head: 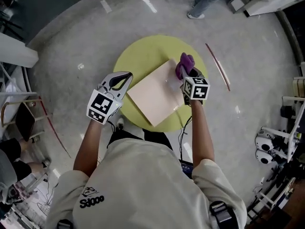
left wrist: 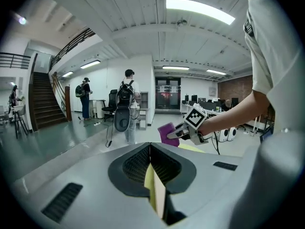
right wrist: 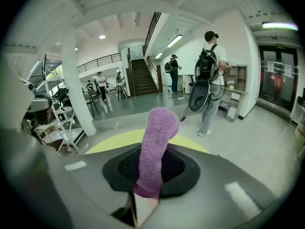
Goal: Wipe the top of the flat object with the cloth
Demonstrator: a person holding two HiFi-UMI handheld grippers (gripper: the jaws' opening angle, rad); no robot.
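A pale beige flat board [head: 155, 97] lies on the round yellow table [head: 143, 51]. My left gripper [head: 125, 80] is at the board's left corner. In the left gripper view its jaws [left wrist: 150, 166] are closed on the thin edge of the board [left wrist: 156, 192]. My right gripper [head: 183, 74] is at the board's far right edge, shut on a fuzzy purple cloth [head: 185, 62]. The cloth [right wrist: 156, 147] sticks up from between the jaws of the right gripper [right wrist: 150, 175]. From the left gripper view, the cloth [left wrist: 167, 132] shows across the board.
A thin red rod [head: 218, 66] lies on the floor right of the table. Someone's legs [head: 205, 4] stand beyond the table. Equipment [head: 271, 147] crowds the right side and a chair [head: 21, 118] stands at the left. A person with a backpack [left wrist: 126, 104] stands in the hall.
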